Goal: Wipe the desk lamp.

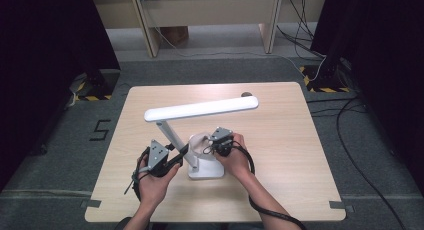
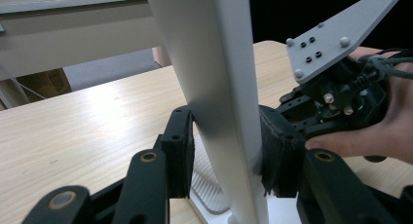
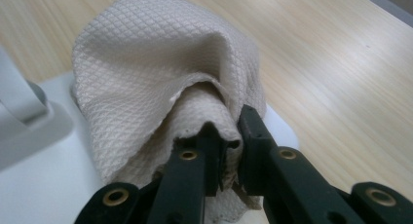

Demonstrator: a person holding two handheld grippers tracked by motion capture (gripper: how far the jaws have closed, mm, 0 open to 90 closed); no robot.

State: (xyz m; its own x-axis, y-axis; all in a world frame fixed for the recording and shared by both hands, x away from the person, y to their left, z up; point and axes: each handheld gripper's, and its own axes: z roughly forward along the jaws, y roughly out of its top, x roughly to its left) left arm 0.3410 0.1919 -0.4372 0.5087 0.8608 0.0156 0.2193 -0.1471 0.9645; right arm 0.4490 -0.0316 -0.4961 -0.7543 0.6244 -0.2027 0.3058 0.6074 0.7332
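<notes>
— How was the light in the high view?
— Even and soft on the worktop (image 1: 280,140), coming from overhead; the sides of the room fell into near black. The lamp's white head (image 1: 201,109) looked almost blown out and threw only a faint shadow.
— And the close views?
— Softer. In the left gripper view the lamp's post (image 2: 219,87) was blurred, pale and washed out. In the right gripper view the cloth (image 3: 160,73) was sharp in its weave, while the worktop behind it lay out of focus.
</notes>
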